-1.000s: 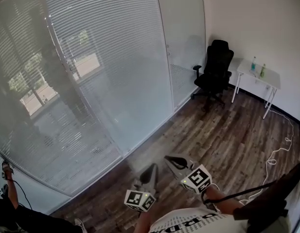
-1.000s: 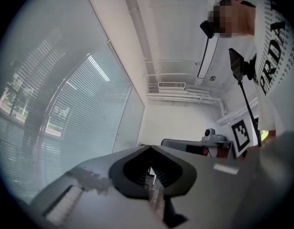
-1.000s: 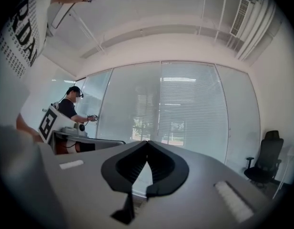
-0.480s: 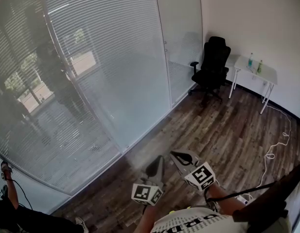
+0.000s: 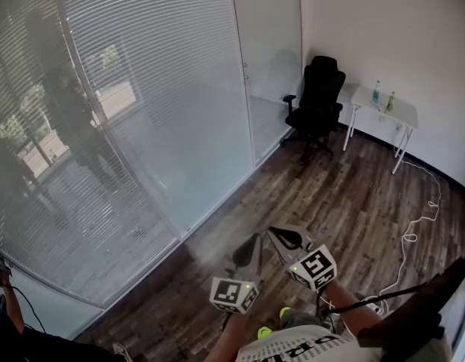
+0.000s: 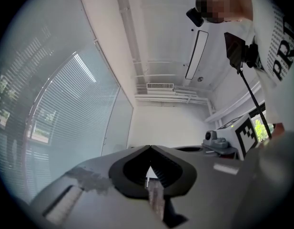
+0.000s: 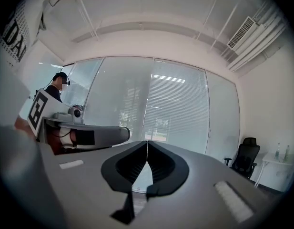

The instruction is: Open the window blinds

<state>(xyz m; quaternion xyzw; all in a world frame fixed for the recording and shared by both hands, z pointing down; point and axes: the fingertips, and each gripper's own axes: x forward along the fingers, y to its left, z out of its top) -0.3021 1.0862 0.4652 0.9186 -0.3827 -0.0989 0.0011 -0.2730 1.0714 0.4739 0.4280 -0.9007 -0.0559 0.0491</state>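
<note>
We see left tongs (image 5: 252, 243) and right tongs (image 5: 278, 235) both pressed together, nothing pinched, well apart from the blinds (image 5: 149, 81).

A dark wood-plank floor (image 5: 322, 194) fills the lower right of the frame. On it, toward the upper right, stand a black office chair (image 5: 315, 108) and a small white table (image 5: 384, 108). A white cable (image 5: 414, 228) trails along the right edge.

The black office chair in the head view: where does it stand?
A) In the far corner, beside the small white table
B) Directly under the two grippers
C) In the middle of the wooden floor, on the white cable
A: the black office chair stands in the far corner, just left of the small white table.
</note>
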